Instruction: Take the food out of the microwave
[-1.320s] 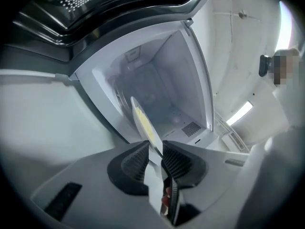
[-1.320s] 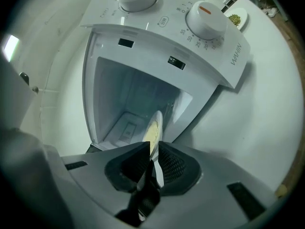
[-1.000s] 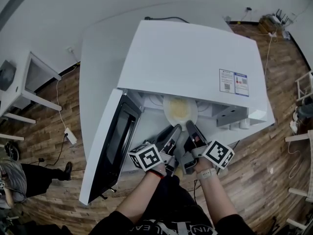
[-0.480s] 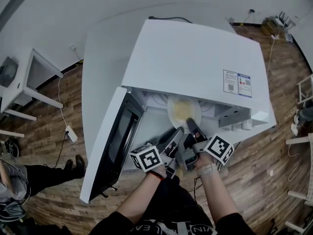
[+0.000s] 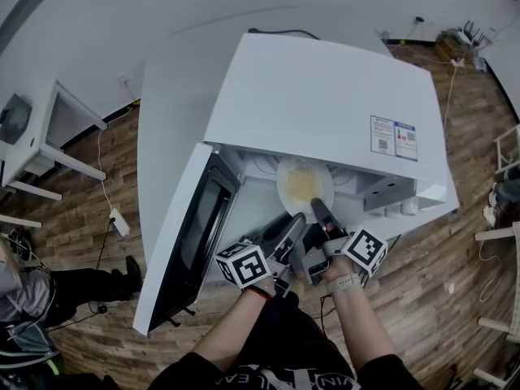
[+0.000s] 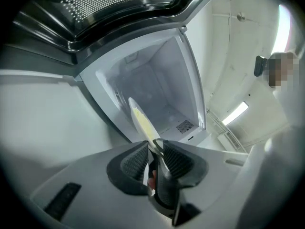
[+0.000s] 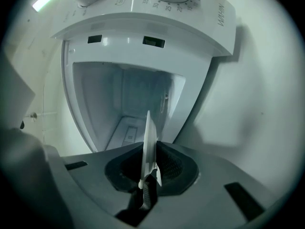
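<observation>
The right claw (image 7: 149, 149) pinches the plate of food (image 7: 148, 127) by its rim.

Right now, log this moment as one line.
stage: plate at microwave mouth | door: open | left claw: jaws opening, plate rim between them | right claw: shut on plate rim | food: on plate

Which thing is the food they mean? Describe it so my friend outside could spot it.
Find the big white microwave with its door swung open. At its open mouth is a round white plate of yellow food, the only dish and the only yellow thing there.
</observation>
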{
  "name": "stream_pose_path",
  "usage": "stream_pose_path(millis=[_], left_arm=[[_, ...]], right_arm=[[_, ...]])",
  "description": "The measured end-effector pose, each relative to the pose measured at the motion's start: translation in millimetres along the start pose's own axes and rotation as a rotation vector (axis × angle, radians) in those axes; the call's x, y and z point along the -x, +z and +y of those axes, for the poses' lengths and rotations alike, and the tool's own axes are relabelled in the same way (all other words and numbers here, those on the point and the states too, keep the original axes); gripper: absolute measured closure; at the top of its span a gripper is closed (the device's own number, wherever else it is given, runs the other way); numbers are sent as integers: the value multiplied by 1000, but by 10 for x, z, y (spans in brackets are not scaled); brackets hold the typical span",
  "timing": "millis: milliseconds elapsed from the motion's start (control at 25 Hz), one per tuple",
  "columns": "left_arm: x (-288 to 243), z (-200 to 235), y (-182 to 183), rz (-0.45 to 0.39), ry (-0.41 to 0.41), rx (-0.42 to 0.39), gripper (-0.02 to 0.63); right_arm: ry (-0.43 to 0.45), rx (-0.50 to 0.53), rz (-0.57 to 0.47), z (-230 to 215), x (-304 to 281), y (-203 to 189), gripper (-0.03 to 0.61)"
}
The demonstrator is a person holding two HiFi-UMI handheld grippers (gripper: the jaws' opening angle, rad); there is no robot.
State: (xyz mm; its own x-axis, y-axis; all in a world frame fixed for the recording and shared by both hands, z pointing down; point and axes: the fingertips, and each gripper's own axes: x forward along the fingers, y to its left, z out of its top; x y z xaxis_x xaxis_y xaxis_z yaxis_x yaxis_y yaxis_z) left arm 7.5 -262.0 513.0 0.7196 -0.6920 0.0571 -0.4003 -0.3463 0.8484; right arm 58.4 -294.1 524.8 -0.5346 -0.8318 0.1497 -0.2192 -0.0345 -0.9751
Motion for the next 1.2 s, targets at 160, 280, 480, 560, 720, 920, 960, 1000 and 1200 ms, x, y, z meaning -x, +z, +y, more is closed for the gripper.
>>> stream_pose_path(millis=[160, 280, 480, 560, 720, 920, 960, 1000, 1200], left_arm=[[3, -49, -12, 15, 1, -60, 503], [19, -98, -37, 46, -1, -129, 498], [75, -174, -90, 82, -2, -205, 485], [102, -205, -106, 86, -5, -217, 482], [192, -234, -146, 103, 12, -262, 480], [339, -214, -124, 86, 62, -335, 499], [361, -216, -120, 82, 69, -349, 511], [380, -223, -117, 76, 75, -362, 524], [488, -293, -117, 38, 94, -400, 578]], right_arm=[[-1, -15, -15, 7, 49, 14, 523], [0, -16, -18, 19, 95, 12, 523], [-2, -18, -18, 24, 179, -11, 523], [0, -12, -15, 44, 207, -20, 523], [-4, -10, -27, 69, 279, 9, 523], [8, -4, -33, 138, 371, 28, 523], [10, -4, -32, 149, 392, 20, 523], [12, -3, -31, 158, 415, 10, 523], [17, -8, -24, 194, 563, -75, 523]])
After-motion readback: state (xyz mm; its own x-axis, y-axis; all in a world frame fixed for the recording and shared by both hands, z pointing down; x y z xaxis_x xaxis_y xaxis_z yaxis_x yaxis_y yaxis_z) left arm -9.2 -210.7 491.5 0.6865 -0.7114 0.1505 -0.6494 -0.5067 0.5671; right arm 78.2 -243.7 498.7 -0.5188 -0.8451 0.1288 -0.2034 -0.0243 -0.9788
